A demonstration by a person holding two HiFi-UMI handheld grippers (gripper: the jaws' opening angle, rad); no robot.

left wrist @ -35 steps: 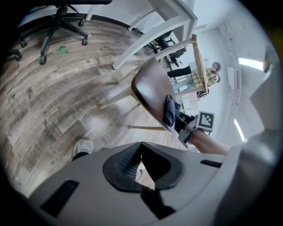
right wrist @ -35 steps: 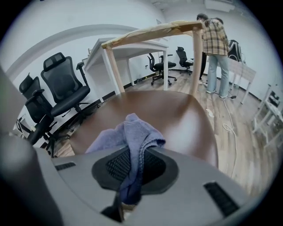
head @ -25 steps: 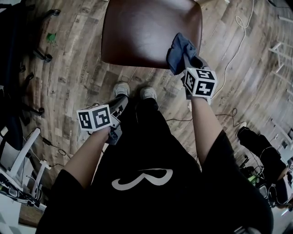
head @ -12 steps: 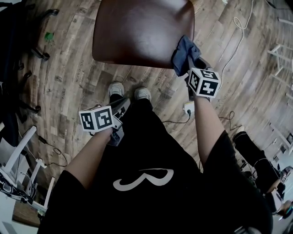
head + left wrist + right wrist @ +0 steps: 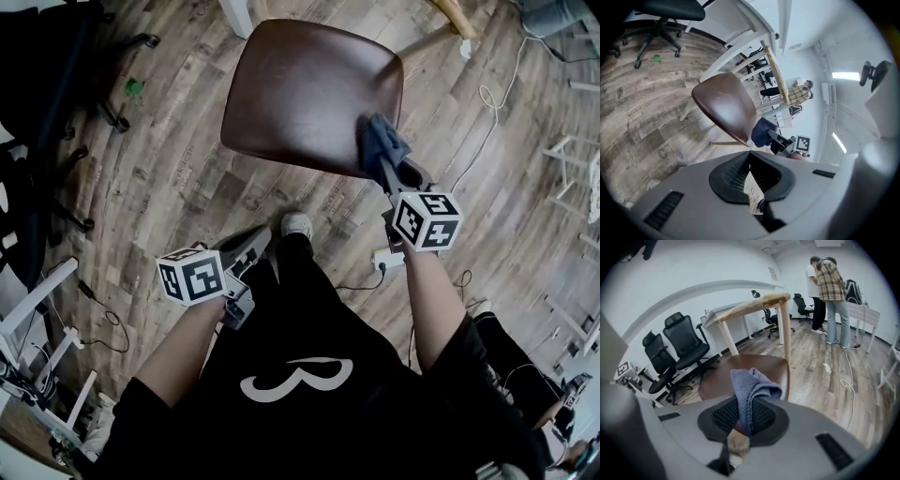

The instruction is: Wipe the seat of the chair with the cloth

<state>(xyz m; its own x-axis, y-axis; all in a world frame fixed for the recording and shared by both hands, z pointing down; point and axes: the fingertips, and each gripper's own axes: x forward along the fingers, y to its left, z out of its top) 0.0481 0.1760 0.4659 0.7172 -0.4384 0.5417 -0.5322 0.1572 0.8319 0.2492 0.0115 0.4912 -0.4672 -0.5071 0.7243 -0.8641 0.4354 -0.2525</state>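
Observation:
The brown chair seat [image 5: 309,94] lies ahead of me in the head view. A blue cloth [image 5: 378,141] hangs at the seat's right front edge, with my right gripper [image 5: 386,157] shut on it. In the right gripper view the cloth [image 5: 751,387] stands folded between the pads, above the seat [image 5: 717,376]. My left gripper [image 5: 246,251] is held low by my leg, away from the chair, its jaws together with nothing in them. The left gripper view shows the seat [image 5: 725,107], the cloth [image 5: 763,132] and the left gripper [image 5: 749,159] itself.
The chair's wooden backrest [image 5: 754,302] rises behind the seat. Black office chairs [image 5: 684,341] stand at the left. A white power strip [image 5: 384,258] and cables [image 5: 487,94] lie on the wood floor at the right. Two people [image 5: 829,287] stand far off.
The head view has shifted and the chair now sits farther ahead. My right gripper keeps the cloth at the seat's right front edge. The left gripper stays by my leg.

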